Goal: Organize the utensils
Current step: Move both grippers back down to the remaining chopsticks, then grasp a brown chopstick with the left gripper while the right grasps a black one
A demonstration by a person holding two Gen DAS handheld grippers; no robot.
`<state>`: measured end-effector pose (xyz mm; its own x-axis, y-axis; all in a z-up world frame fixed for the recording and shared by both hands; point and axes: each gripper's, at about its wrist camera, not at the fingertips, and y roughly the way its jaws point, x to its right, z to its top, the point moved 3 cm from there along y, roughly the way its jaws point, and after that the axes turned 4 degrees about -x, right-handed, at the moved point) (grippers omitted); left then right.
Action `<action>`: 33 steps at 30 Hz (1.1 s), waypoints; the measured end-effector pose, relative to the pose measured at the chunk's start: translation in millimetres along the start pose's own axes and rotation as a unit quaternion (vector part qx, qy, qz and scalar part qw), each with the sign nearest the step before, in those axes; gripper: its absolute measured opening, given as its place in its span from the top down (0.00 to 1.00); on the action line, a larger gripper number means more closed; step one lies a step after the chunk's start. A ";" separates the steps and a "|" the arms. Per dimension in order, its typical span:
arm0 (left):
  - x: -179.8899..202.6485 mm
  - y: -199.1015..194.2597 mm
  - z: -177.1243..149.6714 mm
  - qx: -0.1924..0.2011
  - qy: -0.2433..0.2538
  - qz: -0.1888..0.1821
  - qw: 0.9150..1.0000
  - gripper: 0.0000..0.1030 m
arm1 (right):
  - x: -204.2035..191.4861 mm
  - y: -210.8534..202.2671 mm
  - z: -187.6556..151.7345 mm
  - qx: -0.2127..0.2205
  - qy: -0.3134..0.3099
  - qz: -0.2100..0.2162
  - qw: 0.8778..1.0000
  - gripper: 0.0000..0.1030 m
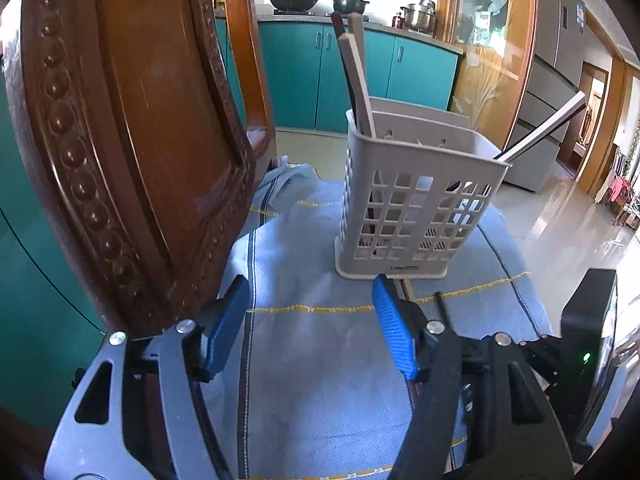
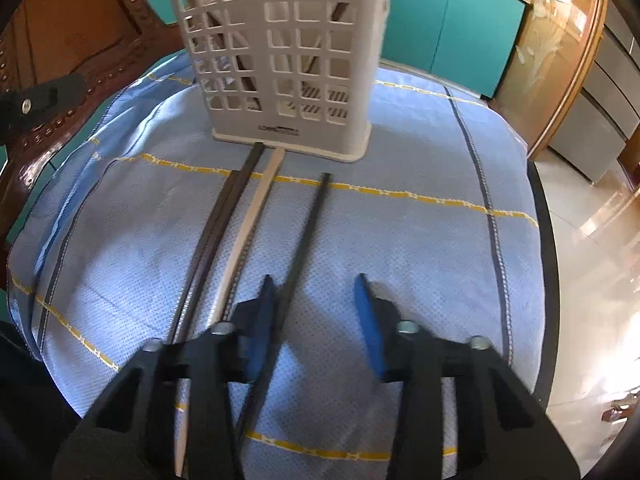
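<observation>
Basically, my surface point(image 2: 400, 240) was a round top w/ a blue cloth over it, carved wooden chair point(image 1: 120, 140) pushed up at the left. Grey slotted caddy point(image 1: 404, 208) stood upright towards the far side, a few chopsticks already leaning inside. Three loose chopsticks lay on the cloth, tips near or touching the caddy base: a dark chopstick point(image 2: 224, 216) far left, pale chopstick point(image 2: 256, 216) just beside it, and a lone black chopstick point(image 2: 306, 248) to the right.

My right tongs point(image 2: 316, 304) straddled that black one, left pad close against it, right pad apart, so not clenched yet. My left tongs point(image 1: 312, 316) hung released over bare cloth, nothing between.

Risk, imo: the thin stick could roll or slip out sideways as the pads shut, or the cloth could bunch and get pinched too.

Small label on the caddy base, too blurred to read.
</observation>
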<state>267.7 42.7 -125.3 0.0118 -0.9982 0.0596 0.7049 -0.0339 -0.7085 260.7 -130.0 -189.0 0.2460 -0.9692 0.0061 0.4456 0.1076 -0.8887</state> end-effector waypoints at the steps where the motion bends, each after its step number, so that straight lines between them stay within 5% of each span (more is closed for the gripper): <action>1: 0.0 0.8 -0.6 -0.001 0.000 0.001 1.000 0.37 | 1.1 -0.8 -0.1 -0.003 0.002 0.004 1.000 0.83; 8: -1.0 6.1 -4.4 -0.012 -0.001 0.004 1.000 0.36 | 7.9 -5.4 -3.7 -0.016 0.016 0.016 1.000 0.92; 21: 1.6 11.6 -5.3 -0.021 0.005 0.005 1.000 0.35 | 33.2 -25.2 -13.7 0.000 0.077 0.071 0.994 0.94; 33: 12.1 32.4 -18.3 -0.076 0.015 -0.019 0.997 0.34 | 34.4 -13.9 -10.4 0.001 0.078 0.058 0.995 0.81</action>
<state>277.7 28.6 -160.4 -0.0360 -0.9970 0.0681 0.5890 -0.0762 -0.8045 254.0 -167.1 -181.2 0.1589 -0.9727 -0.1692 0.4243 0.2220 -0.8779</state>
